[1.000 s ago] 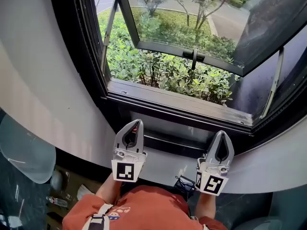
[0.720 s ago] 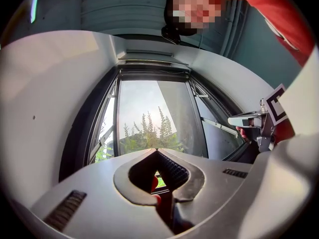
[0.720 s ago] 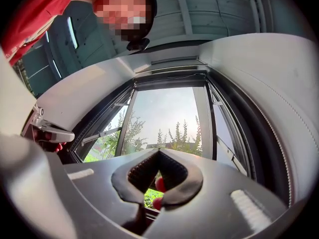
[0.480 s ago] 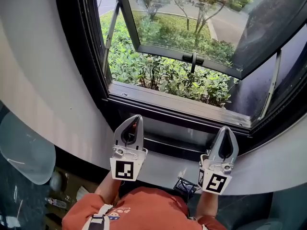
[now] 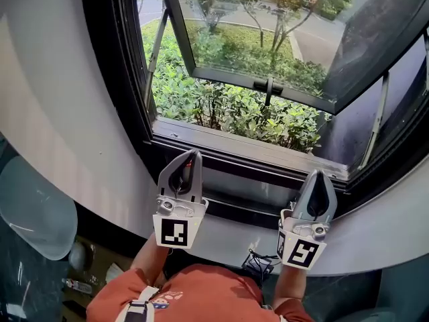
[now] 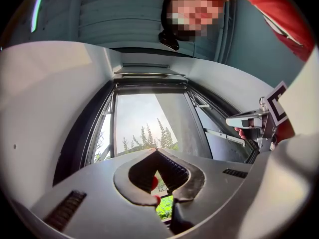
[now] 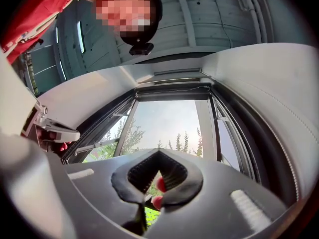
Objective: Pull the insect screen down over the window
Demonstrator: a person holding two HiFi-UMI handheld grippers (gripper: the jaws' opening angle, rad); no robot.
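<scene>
the left gripper (image 5: 190,157), at 7 o'clock in the head view, has risen toward the sill (image 5: 248,147) over the last second, jaws pressed together on nothing; the right gripper (image 5: 318,177), at 5 o'clock, has climbed likewise, also closed and empty; the screen's bar (image 6: 149,87) sits at 12 o'clock of the window (image 6: 84,128), not pulled down; both look to be reaching up for it.
</scene>
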